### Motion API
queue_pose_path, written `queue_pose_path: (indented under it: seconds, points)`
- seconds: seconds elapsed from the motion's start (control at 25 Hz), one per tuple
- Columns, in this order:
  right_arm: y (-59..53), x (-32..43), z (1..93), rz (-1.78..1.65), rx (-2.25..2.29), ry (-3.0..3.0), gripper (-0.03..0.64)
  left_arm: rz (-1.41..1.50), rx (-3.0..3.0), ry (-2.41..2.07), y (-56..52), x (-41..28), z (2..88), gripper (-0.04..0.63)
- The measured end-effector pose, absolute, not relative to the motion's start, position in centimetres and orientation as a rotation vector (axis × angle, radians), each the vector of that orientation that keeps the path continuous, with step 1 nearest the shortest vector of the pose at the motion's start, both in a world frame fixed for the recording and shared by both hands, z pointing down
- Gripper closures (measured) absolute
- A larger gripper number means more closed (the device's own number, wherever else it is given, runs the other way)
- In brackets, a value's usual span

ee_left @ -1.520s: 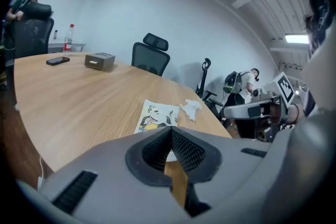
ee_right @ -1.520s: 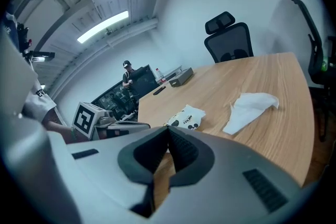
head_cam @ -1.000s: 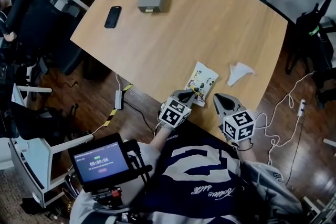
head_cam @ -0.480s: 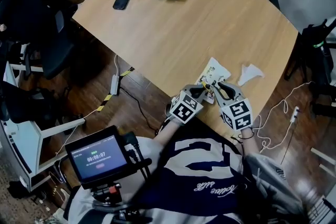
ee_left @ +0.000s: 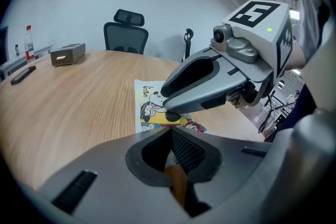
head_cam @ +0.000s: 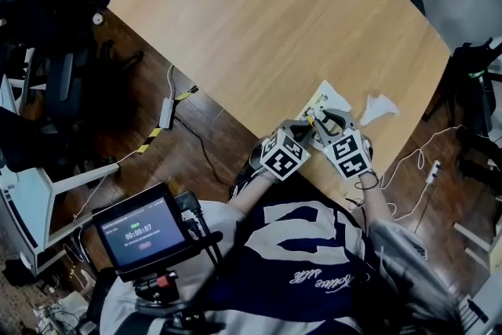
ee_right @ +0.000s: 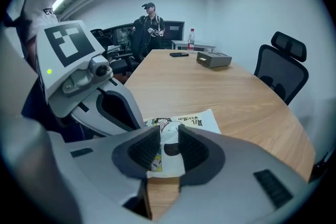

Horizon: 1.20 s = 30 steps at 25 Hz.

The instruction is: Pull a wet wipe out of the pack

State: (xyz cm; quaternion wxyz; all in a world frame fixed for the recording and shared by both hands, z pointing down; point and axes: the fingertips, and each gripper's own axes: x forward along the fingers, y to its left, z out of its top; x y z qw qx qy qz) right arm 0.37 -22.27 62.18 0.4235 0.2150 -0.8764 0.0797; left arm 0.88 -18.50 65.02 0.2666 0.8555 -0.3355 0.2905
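Right hand-held gripper (ee_right: 168,136) opens wide over the pack (ee_right: 191,122)
You've swung it in beside the shut left hand-held gripper (ee_left: 170,132); no wipe pinched yet.

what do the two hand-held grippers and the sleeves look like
The left hand-held gripper and right hand-held gripper are smooth grey shells with curved jaws lined with black ribbed pads. Each carries a white cube with black square markers. The person wears a navy and white top.

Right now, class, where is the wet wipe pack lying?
In the head view the wet wipe pack lies at the table's near edge, right of centre, with the crumpled white wipe just to its right.
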Motion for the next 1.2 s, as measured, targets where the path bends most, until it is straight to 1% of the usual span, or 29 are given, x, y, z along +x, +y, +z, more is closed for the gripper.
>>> queue_pose_path:
  seconds: [0.28, 0.4, 0.52, 0.8, 1.04, 1.2]
  points:
    - [-22.5, 0.3, 63.6, 0.252, 0.497, -2.151, 0.529, 0.801, 2.341, -0.936, -18.5, 1.0, 65.2, 0.592]
    - [-22.4, 0.3, 64.1, 0.276, 0.479, -2.147, 0.561, 0.806, 2.35, -0.949, -18.6, 1.2, 65.4, 0.592]
    - [-22.4, 0.3, 64.3, 0.341, 0.481, -2.155, 0.575, 0.808, 2.356, -0.955, -18.6, 1.1, 65.4, 0.592]
    - [-22.6, 0.6, 64.1, 0.586, 0.565, -2.184, 0.604, 0.813, 2.355, -0.947, -18.6, 1.1, 65.5, 0.592]
    - [-22.5, 1.3, 62.7, 0.921, 0.717, -2.276, 0.607, 0.825, 2.36, -0.937, -18.5, 1.0, 65.6, 0.592]
    - [-22.0, 1.5, 62.1, 1.061, 0.751, -2.302, 0.609, 0.842, 2.36, -0.94, -18.3, 0.8, 65.7, 0.592]
